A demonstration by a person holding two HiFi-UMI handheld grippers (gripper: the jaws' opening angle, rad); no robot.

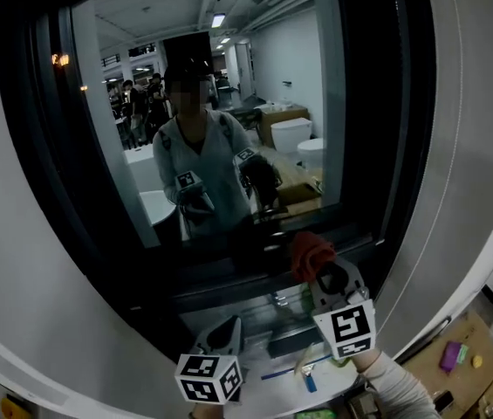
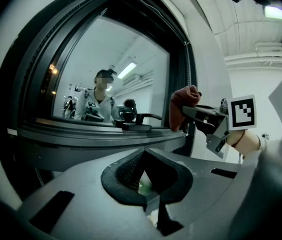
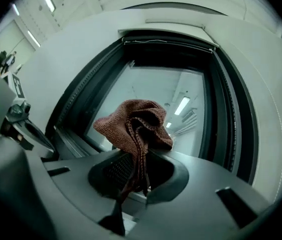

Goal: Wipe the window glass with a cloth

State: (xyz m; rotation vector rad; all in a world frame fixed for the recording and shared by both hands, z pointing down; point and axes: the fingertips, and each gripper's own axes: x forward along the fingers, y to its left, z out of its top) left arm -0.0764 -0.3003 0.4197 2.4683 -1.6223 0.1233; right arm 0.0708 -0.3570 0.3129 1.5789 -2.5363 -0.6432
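A rust-brown cloth [image 1: 311, 253] is bunched in my right gripper [image 1: 323, 275], which is shut on it just below the lower right corner of the window glass [image 1: 211, 129]. In the right gripper view the cloth [image 3: 136, 126] sticks up out of the right gripper [image 3: 138, 176] in front of the glass [image 3: 180, 99], apart from it. My left gripper [image 1: 227, 332] hangs lower and to the left, near the sill. Its jaws [image 2: 148, 184] are shut on nothing. The left gripper view also shows the cloth [image 2: 183, 101] beside the dark window frame [image 2: 180, 44].
The glass reflects a person holding both grippers and a lit room behind. A dark window handle [image 2: 141, 118] lies on the sill [image 2: 96, 136]. Below stands a white surface [image 1: 272, 395] with a blue pen [image 1: 309, 381]. A cardboard box [image 1: 455, 365] sits at the lower right.
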